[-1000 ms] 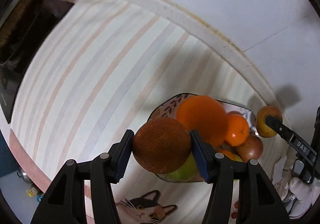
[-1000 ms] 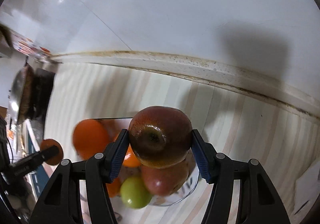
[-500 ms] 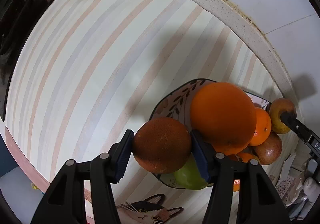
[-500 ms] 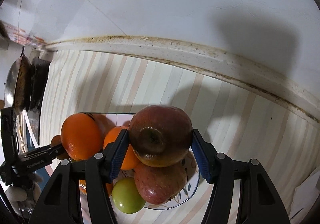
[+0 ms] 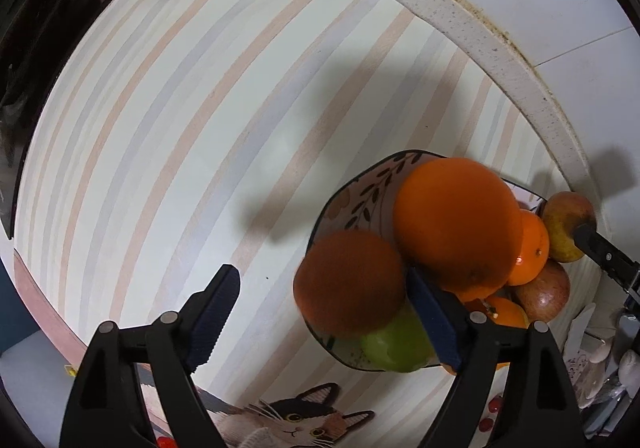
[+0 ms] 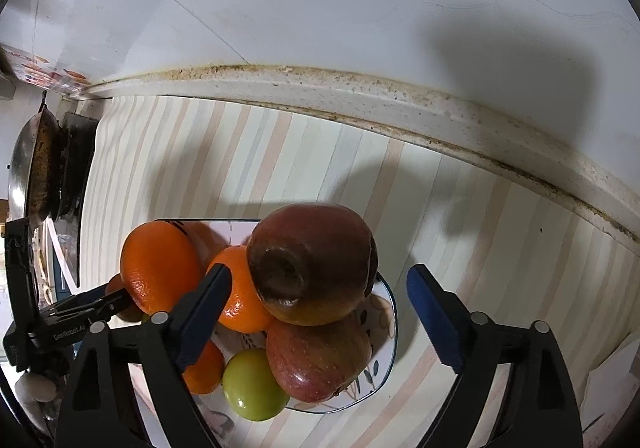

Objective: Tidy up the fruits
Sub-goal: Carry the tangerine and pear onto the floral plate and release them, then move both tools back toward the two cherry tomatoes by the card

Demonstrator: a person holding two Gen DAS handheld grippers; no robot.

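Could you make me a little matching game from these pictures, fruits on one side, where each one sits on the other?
Things:
1. dark red apple
2. green apple
3. brownish orange
4. big orange

Places:
A. near rim of the plate, low in the pile
B. between the open left gripper fingers
C. top of the pile, right wrist view
D. top of the pile, left wrist view

Pairs: 1-C, 2-A, 3-B, 4-D

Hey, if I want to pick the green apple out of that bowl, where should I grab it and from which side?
Grip the green apple across its bare, rounded outer half, coming down from the near rim of the bowl. The red apple crowds its right, an orange its left, and piled fruit blocks the far side.
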